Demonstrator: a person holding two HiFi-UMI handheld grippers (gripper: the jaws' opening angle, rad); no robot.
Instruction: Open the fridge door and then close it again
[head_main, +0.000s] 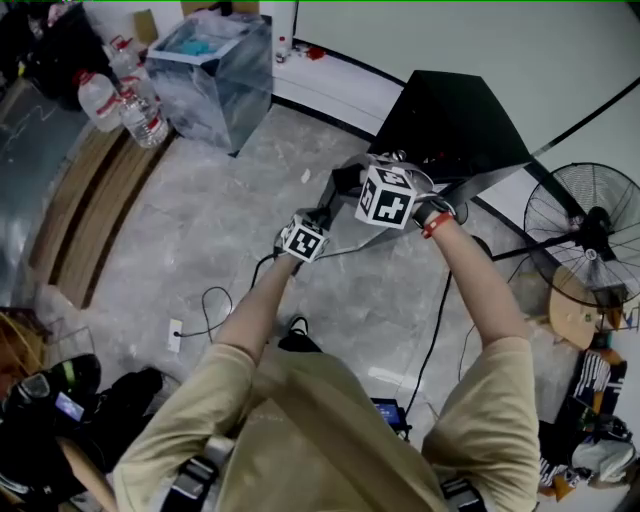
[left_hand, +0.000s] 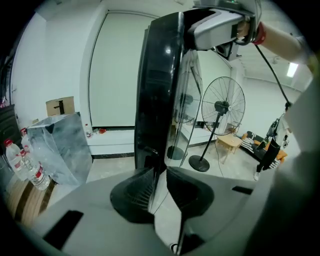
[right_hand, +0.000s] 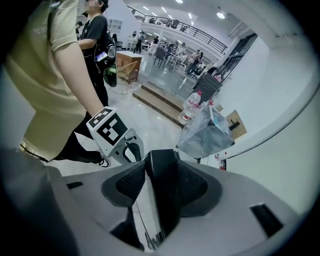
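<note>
In the head view, the black fridge (head_main: 450, 115) stands ahead of me, and its glass door (head_main: 490, 178) is swung a little out from the front. My right gripper (head_main: 385, 195) is at the door's top free corner. In the right gripper view, that black corner (right_hand: 162, 175) fills the gap between the pads, so my right gripper (right_hand: 161, 187) is shut on it. My left gripper (head_main: 305, 240) sits lower on the same edge. The dark door frame (left_hand: 160, 90) runs down between the pads of my left gripper (left_hand: 159, 190), which close on it.
A standing fan (head_main: 585, 225) and a round wooden stool (head_main: 575, 310) are to the right of the fridge. A clear plastic bin (head_main: 215, 75) and water bottles (head_main: 125, 95) stand at the far left. Cables (head_main: 210, 310) trail over the floor, and a black bag (head_main: 60, 400) lies at the near left.
</note>
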